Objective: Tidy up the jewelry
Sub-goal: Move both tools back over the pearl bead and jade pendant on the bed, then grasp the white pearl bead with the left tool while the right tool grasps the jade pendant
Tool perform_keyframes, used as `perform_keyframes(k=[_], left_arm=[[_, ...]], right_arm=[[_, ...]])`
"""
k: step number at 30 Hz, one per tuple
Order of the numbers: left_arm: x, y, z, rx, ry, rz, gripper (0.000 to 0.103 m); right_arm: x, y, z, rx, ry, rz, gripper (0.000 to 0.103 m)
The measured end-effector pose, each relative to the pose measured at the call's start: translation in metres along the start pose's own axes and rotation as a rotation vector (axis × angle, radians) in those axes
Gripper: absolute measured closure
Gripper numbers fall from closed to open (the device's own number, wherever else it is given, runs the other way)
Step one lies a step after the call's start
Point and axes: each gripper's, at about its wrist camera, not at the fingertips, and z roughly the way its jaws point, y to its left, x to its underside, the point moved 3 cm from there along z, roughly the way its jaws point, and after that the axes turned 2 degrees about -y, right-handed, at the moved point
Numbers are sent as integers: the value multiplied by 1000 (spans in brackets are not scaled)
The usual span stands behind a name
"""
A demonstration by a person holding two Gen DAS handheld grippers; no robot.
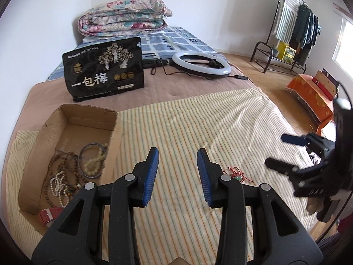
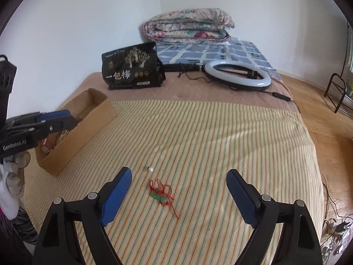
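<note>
Both the left gripper (image 1: 177, 174) and right gripper (image 2: 178, 195) gape empty; the red-cord jade pendant (image 2: 160, 193) looks light and limp (pinch the green stone).

Bed and room surroundings, non-task items only.
Striped cover (image 2: 198, 143) over brown blanket (image 2: 176, 88). Black snack bag (image 2: 132, 68) upright; ring light (image 2: 237, 74) lying flat right of it, cable trailing. Folded floral quilt (image 2: 187, 25) against wall on blue checked sheet (image 2: 220, 52). Clothes rack (image 1: 293, 24) on wood floor (image 1: 271, 81); orange-draped box (image 1: 313, 99) nearby.
</note>
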Motion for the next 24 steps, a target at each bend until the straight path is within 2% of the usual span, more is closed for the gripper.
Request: perform_keyframes(k=[4,8,12,15,17,24], left_arm=[[4,-4,11,15,22,8,67],[7,-5,22,18,55,24,67],[8,-3,31,22,74,6,67],[8,-2,38,29,90,1,67],[9,-4,43,33,101,7,67],[15,-19,61,47,134,67,67]], right_arm=[[18,10,22,-34,76,-69,29],[30,18,40,-52,127,-131,34],[38,22,55,-38,166,-195,44],[40,19,63,-31,178,-206,47],[41,17,67,-28,180,-206,53],[36,13,74,-27,161,-197,64]])
